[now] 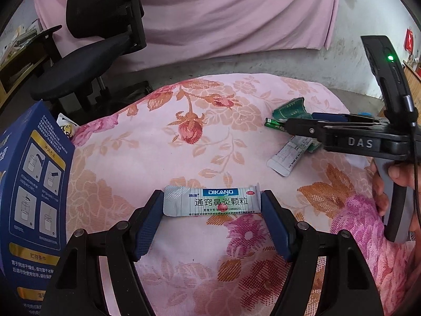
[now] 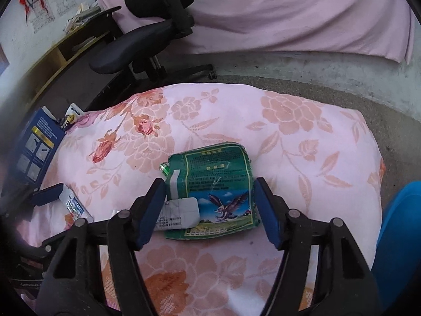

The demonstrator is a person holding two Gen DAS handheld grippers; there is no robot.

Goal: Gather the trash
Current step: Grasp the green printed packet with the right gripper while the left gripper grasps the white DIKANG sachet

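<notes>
A silver DIKANG sachet [image 1: 211, 202] lies crosswise on the pink floral cloth [image 1: 210, 137]. My left gripper [image 1: 213, 205] is open, with a fingertip close to each end of the sachet. In the right wrist view, a green packet with an eagle picture [image 2: 218, 181] lies between the open fingers of my right gripper [image 2: 209, 184]. A white sachet [image 2: 179, 212] overlaps the packet's near left corner, and a green battery [image 2: 165, 169] pokes out at its far left. From the left wrist view, the right gripper [image 1: 307, 121] hovers over the same green packet [image 1: 289, 109], battery [image 1: 273, 124] and white sachet [image 1: 286, 155].
An upright dark blue box [image 1: 34, 197] stands at the cloth's left edge, with a small white packet [image 1: 65, 126] behind it. A black office chair [image 1: 86, 60] and a pink drape [image 1: 223, 13] lie beyond. A blue object [image 2: 400, 237] sits at the right edge. A hand [image 1: 381, 194] holds the right gripper.
</notes>
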